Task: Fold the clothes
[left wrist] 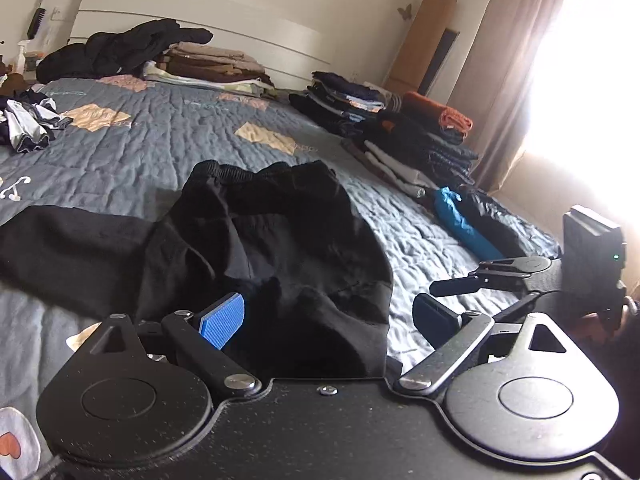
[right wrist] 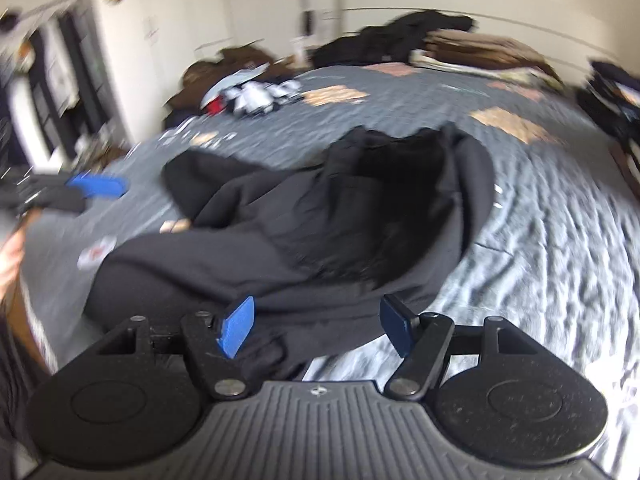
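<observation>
A crumpled black garment [left wrist: 272,240] with an elastic waistband lies on the grey-blue quilt [left wrist: 160,136]; one part stretches flat to the left. My left gripper [left wrist: 328,320] is open, low over the garment's near edge, with black cloth between its wide-set blue pads. In the blurred right wrist view the same garment [right wrist: 340,220] lies ahead. My right gripper [right wrist: 316,326] is open too, with the garment's near hem lying between its fingers. Each gripper shows in the other's view: the right gripper [left wrist: 460,278] at the far right, the left gripper [right wrist: 84,196] at the far left.
Stacks of folded clothes [left wrist: 404,132] line the bed's right side, with a blue item [left wrist: 460,220] near them. Another folded stack [left wrist: 208,64] and a black jacket [left wrist: 120,48] sit by the headboard. Loose white and dark clothes [left wrist: 28,120] lie at the left. A hand [right wrist: 12,252] shows at the left edge.
</observation>
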`<control>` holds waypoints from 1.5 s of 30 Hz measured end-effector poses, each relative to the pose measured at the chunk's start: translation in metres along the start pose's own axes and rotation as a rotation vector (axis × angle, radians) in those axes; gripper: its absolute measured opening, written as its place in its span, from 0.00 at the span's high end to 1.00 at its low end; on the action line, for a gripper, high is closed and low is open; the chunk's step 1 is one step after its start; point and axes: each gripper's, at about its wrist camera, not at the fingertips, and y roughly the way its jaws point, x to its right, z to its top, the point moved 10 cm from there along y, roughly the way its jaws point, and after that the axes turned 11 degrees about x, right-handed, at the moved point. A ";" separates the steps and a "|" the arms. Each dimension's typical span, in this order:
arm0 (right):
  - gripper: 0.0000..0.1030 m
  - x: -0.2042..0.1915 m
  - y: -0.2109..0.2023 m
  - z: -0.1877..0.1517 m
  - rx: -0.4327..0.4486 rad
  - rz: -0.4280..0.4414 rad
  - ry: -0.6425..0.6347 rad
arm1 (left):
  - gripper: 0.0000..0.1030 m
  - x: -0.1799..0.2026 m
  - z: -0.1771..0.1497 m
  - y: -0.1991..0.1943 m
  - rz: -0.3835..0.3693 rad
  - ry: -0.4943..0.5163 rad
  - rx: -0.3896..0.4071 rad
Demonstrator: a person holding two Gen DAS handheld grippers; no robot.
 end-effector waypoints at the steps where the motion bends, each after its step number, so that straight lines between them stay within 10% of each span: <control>1: 0.33 -0.009 -0.002 -0.003 -0.009 0.011 -0.042 | 0.12 0.001 -0.002 0.001 0.004 0.005 -0.007; 16: 0.41 -0.051 0.015 -0.065 -0.149 0.020 -0.307 | 0.12 0.014 -0.017 0.002 0.004 0.030 -0.059; 20: 0.85 -0.051 0.022 -0.077 -0.196 0.035 -0.293 | 0.12 0.020 -0.027 0.004 -0.023 0.051 -0.113; 24: 0.98 -0.048 0.019 -0.078 -0.200 0.036 -0.242 | 0.12 0.029 -0.039 0.002 -0.075 0.079 -0.172; 37: 1.00 0.002 -0.084 -0.023 -0.042 -0.042 0.023 | 0.10 0.071 -0.059 -0.007 -0.237 0.171 -0.243; 45: 1.00 0.049 -0.103 -0.067 -0.247 -0.169 -0.015 | 0.10 0.072 -0.066 -0.004 -0.224 0.191 -0.265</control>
